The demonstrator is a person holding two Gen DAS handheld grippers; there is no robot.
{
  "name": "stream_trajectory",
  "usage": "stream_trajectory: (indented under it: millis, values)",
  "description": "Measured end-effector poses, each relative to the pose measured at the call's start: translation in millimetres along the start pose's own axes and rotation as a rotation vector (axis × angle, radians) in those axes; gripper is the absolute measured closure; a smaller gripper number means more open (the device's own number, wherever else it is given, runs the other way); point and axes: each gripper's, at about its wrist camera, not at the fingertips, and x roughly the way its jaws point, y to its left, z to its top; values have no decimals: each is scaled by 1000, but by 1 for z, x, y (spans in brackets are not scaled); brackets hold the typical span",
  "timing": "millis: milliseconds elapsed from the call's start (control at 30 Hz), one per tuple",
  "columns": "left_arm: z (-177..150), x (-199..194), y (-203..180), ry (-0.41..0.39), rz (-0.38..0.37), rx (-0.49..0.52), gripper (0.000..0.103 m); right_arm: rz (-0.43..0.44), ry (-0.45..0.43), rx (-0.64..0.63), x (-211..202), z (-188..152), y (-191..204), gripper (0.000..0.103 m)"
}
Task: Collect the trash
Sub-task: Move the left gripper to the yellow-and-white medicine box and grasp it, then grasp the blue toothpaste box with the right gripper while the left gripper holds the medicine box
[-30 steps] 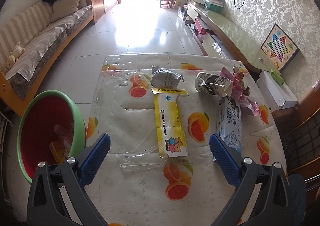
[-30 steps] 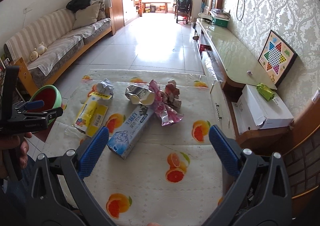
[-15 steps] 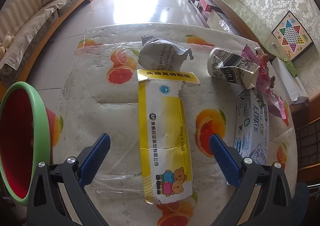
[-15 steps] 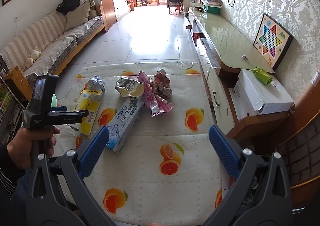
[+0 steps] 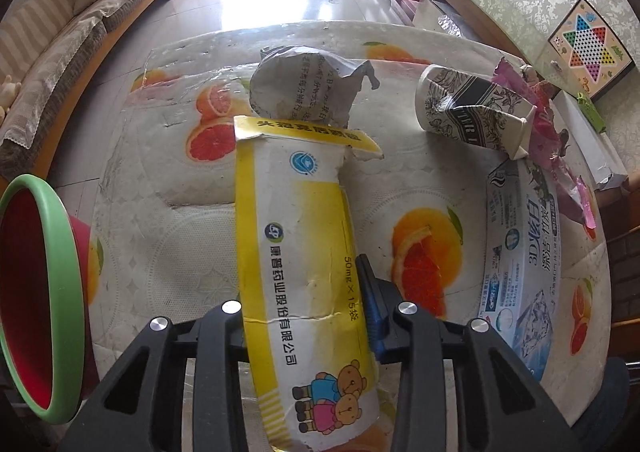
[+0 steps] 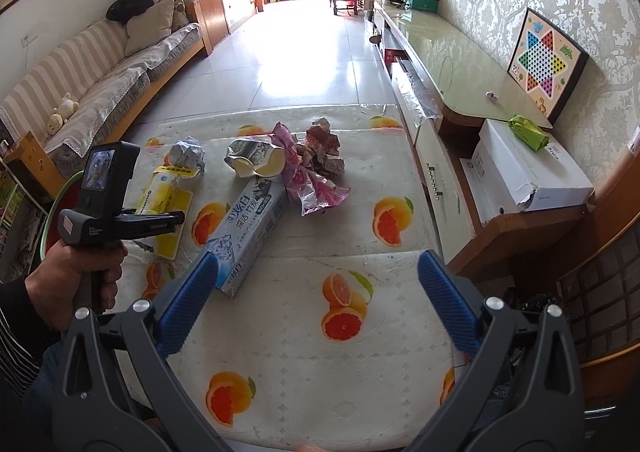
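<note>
Closing left hand-held gripper (image 5: pixel 304 316) clamping yellow box (image 5: pixel 298 252) marked "50mg×15", right hand-held gripper (image 6: pixel 318 292) apart

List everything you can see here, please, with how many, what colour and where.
Yellow box: one, yellow and white, table's left part, between the left tool's closing jaws.
Crumpled paper: one, grey, just beyond the yellow box.
Paper cup: one, white with dark print, crushed, lying on its side.
Toothpaste box: one, pale blue, mid-table.
Wrappers: a heap, pink and brown, beside the cup.
Bin: one, red with a green rim, left of the table.
Table: one, white cover with orange prints.
Left tool: black, blue pads.
Right tool: open, above the table.
Hand: holding the left tool.
</note>
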Motion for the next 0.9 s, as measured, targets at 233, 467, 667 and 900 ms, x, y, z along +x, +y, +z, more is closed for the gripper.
stream_trajectory:
  millis: [233,467,667,900]
  values:
    - [-7,-36,3,-67,15,40,77,22,-2,0,4,1,10,5]
    - [-28,-92,22,-164,20,61,77,63,-3,-23,14,5,40,5]
    - [-59,-146,51,-236,19,47,77,82,-7,-10,34,10,66,5]
    - [-81,-200,94,-310,36,-16,76,42,47,34,86,13,84,5]
